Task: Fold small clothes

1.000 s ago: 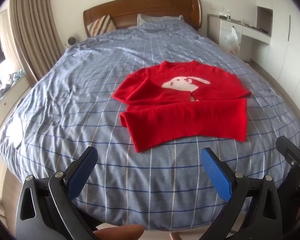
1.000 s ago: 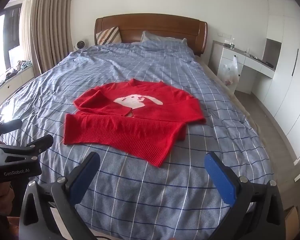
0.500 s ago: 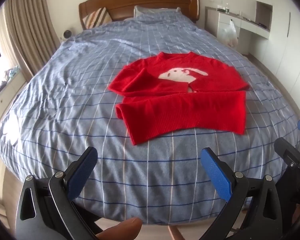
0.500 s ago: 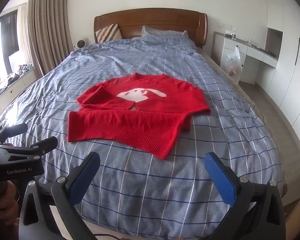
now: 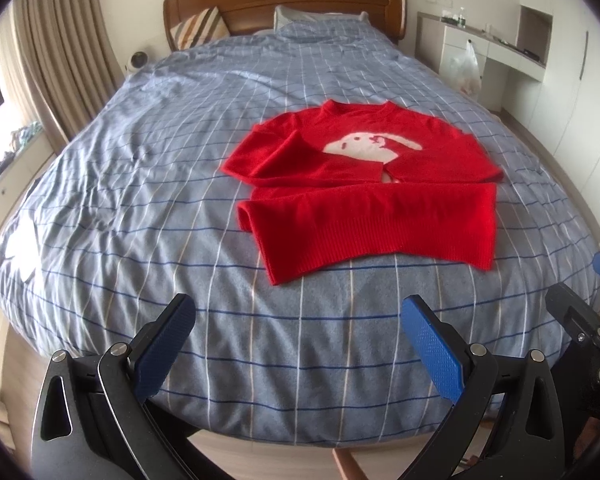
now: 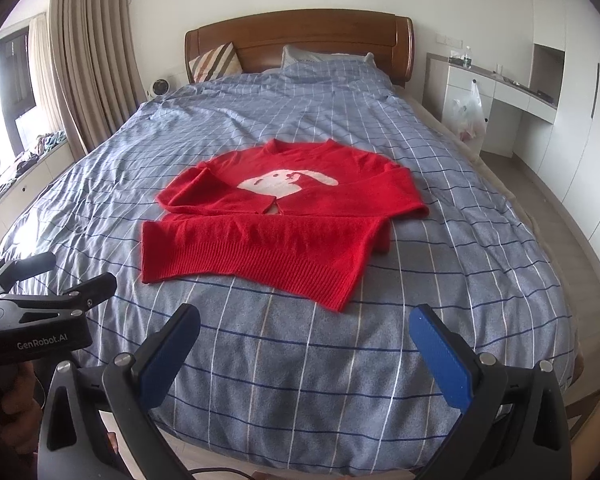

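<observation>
A red sweater with a white animal print lies flat on the blue checked bedspread. Both sleeves are folded across its front and its hem faces me. It also shows in the right wrist view. My left gripper is open and empty, held back over the foot of the bed, well short of the hem. My right gripper is open and empty, likewise short of the hem. The left gripper also shows at the left edge of the right wrist view.
A wooden headboard with pillows stands at the far end. Curtains hang on the left. A white desk with a plastic bag stands on the right. Wooden floor runs along the bed's right side.
Both grippers have drawn back and risen a little from the bed, so more of the foot edge shows. The sweater has not moved. Both stay open.
</observation>
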A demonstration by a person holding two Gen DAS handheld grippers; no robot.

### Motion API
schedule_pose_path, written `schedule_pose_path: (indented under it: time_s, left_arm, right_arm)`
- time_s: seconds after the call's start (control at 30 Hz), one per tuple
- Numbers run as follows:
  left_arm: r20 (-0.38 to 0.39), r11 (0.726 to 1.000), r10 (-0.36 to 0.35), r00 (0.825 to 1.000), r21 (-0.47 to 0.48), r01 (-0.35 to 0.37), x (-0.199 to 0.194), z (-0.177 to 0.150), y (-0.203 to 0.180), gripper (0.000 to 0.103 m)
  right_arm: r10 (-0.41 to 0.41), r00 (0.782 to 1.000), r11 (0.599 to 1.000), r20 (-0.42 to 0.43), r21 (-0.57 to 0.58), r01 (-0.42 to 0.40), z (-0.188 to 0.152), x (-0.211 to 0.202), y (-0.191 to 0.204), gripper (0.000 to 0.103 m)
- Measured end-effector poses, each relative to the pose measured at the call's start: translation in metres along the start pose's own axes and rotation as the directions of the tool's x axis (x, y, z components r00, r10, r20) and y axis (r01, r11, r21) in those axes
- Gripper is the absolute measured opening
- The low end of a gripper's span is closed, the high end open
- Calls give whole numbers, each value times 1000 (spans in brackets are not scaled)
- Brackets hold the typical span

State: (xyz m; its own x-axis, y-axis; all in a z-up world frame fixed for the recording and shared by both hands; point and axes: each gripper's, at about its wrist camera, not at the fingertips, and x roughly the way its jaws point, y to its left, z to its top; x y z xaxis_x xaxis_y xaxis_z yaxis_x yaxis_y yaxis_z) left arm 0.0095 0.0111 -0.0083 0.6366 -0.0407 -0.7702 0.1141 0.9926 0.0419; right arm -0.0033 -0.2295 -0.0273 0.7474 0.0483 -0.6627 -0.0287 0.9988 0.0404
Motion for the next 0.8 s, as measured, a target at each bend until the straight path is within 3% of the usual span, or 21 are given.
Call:
schedule_pose_path:
  time_s: [0.2,0.43,0.8]
  left_arm:
    - [37,1000,7,999,1,-7,-7,1,1,103]
    - [35,1000,-11,999,-12,11,-7,1,5,103]
    - [29,1000,-13,999,-5,13,-6,0,0,103]
  right_arm:
    - [37,999,999,20,28,-37,7,-6,-1,103]
    - [-12,1000,1000,10,-1,12,7,-2,2,103]
    - [-12,1000,1000,4,-28,12,3,0,5,103]
